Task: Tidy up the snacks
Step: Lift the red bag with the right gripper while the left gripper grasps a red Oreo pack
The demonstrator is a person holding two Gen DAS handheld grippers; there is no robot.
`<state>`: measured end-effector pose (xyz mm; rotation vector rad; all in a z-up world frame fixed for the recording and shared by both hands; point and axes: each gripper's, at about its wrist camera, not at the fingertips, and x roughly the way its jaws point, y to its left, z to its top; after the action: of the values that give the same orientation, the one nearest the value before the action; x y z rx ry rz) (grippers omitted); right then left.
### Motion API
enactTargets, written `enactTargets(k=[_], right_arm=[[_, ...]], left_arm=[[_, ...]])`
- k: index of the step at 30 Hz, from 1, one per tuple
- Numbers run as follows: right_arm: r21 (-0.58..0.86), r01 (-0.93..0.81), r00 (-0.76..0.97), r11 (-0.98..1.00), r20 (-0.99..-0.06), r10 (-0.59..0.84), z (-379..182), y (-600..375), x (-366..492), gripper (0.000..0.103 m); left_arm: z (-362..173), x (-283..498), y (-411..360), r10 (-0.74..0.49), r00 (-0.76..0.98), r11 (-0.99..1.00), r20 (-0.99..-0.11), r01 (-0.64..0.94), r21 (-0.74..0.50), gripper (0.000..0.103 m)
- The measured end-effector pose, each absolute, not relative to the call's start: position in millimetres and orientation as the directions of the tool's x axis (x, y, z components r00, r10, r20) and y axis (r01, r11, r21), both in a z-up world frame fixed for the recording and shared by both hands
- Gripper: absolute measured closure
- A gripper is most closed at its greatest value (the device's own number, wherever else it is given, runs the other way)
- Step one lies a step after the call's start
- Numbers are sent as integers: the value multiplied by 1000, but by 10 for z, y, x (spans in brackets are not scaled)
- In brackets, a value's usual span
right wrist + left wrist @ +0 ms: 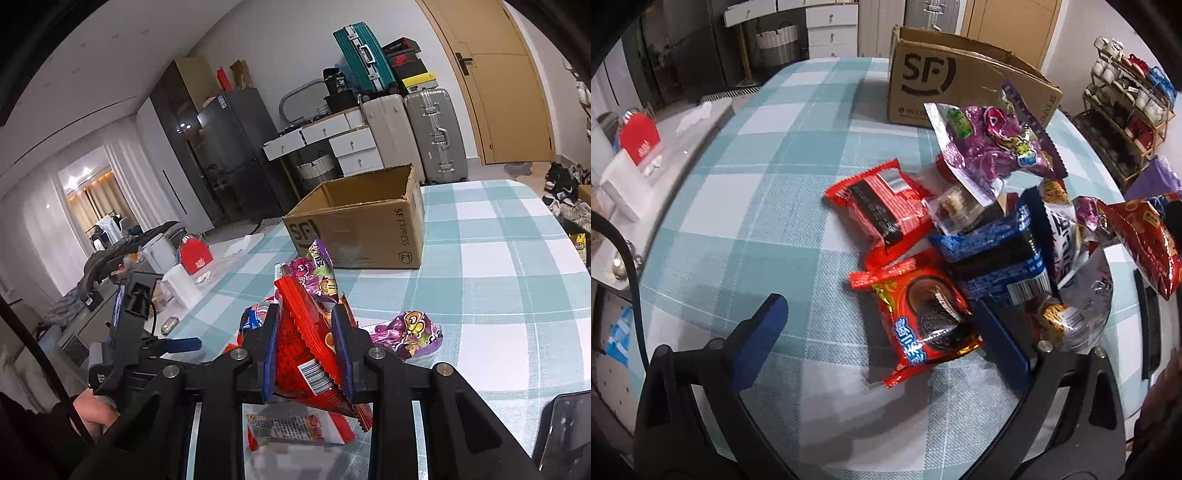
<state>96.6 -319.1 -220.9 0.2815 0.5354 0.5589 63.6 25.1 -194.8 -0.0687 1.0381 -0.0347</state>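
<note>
A heap of snack packets lies on the checked tablecloth: a red Oreo packet, a red wafer packet, a blue packet and a purple bag. My left gripper is open, its fingers either side of the red Oreo packet, just above the table. My right gripper is shut on a red snack bag, lifted above the heap; that bag also shows at the right of the left wrist view. An open SF cardboard box stands behind the heap.
A second purple bag lies on the cloth right of my right gripper. A red-and-white packet lies under it. A side counter with a red box and white containers runs along the table's left edge. A dark device sits at the lower right.
</note>
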Motion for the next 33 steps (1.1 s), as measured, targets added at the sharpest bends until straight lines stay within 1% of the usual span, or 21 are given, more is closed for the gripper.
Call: enactTargets(k=[3,5,7,8,9,10,12,14,20,33], right_arm=[[390,-429,717,815,-402,569,-2217,-3187,981,76],[392,-427,718,815,-401,569,-2223,-3186,993,76],[399,-426,718,812,-398,571,-2223,-3185,994,76],[400,-425,718,812,-397,572,-2222,-3185,994,76],[399,-425,719,812,-396,571,-2220,-3186,977,76],[398,-424,720,814,-397,569,-2218,-3185,976,76],[403,-425,718,811,-395,573,-2219,-3188,965,76],[402,-423,720,812,-395,571,-2218,-3185,960,76],[398,-425,720,813,-396,570,-2198,-3150,939,76],[384,-435,720,814,-395,571,-2141,-3077,916,76]], left_arm=[[-1959,629,276,-85,502,995,-861,1,-97,7],[-1962,629,286,-102,504,994,-858,16,-109,12],[-1966,619,294,-135,505,990,-853,41,-133,24],[-1967,609,295,-156,504,987,-849,57,-147,27],[-1969,593,294,-178,500,984,-848,69,-165,37],[-1979,589,301,-226,486,974,-844,88,-210,51],[-2006,585,296,-263,463,964,-846,106,-242,61],[-2020,578,303,-276,462,961,-843,117,-251,62],[-2058,576,434,-350,449,936,-822,124,-330,66],[-2008,438,524,-330,477,943,-814,124,-310,66]])
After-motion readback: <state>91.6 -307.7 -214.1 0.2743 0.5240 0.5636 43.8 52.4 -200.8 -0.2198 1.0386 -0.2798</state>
